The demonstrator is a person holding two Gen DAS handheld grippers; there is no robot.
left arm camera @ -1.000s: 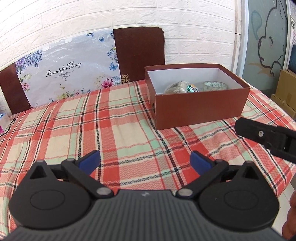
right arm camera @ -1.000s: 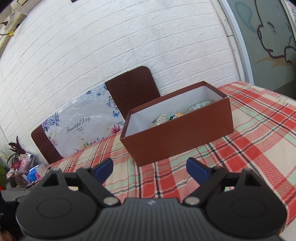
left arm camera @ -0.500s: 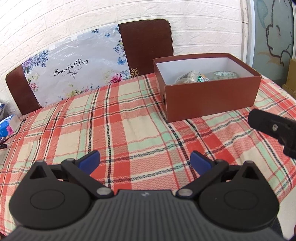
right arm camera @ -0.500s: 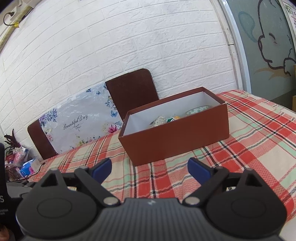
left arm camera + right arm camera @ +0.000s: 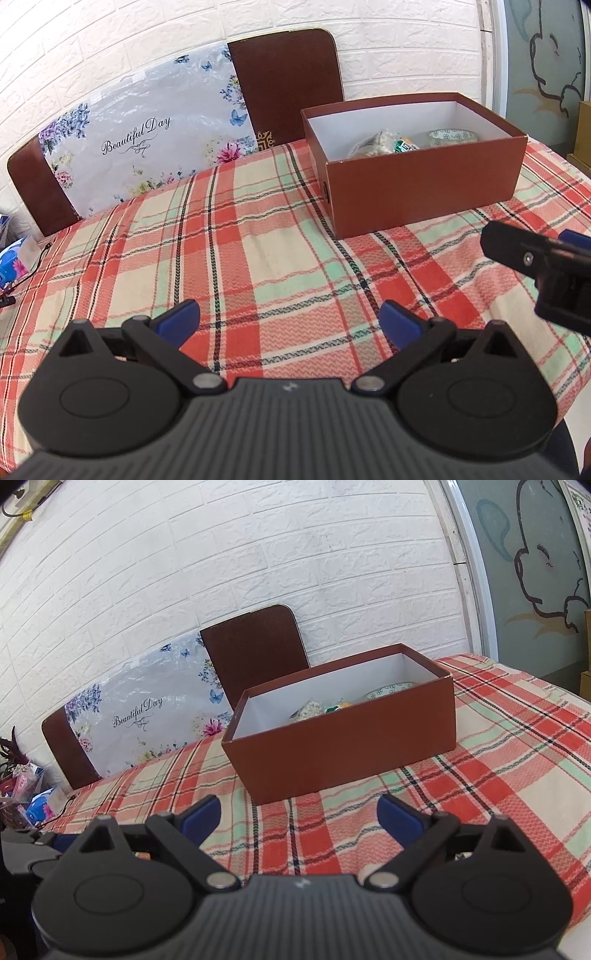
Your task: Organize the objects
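Note:
An open brown shoebox (image 5: 424, 184) with a white inside stands on the plaid tablecloth (image 5: 236, 258), ahead and to the right of my left gripper (image 5: 290, 319). In it lie a clear bag of pale beads (image 5: 373, 146), a green packet (image 5: 404, 146) and a patterned roll (image 5: 452, 136). The left gripper is open and holds nothing. My right gripper (image 5: 299, 812) hovers open over the cloth just short of the box (image 5: 343, 760), nothing between its blue pads. One of its fingers (image 5: 517, 251) juts in at the right of the left wrist view.
Two brown chair backs (image 5: 288, 81) and a floral plastic bag (image 5: 147, 136) stand behind the table against the white brick wall. Small clutter and a cable (image 5: 22, 258) lie at the table's left end. Cardboard boxes (image 5: 583, 129) are at the far right.
Both cameras have tilted and rolled a little, so the box sits slightly differently in each view. Both grippers stay open and empty. Nothing on the table has moved.

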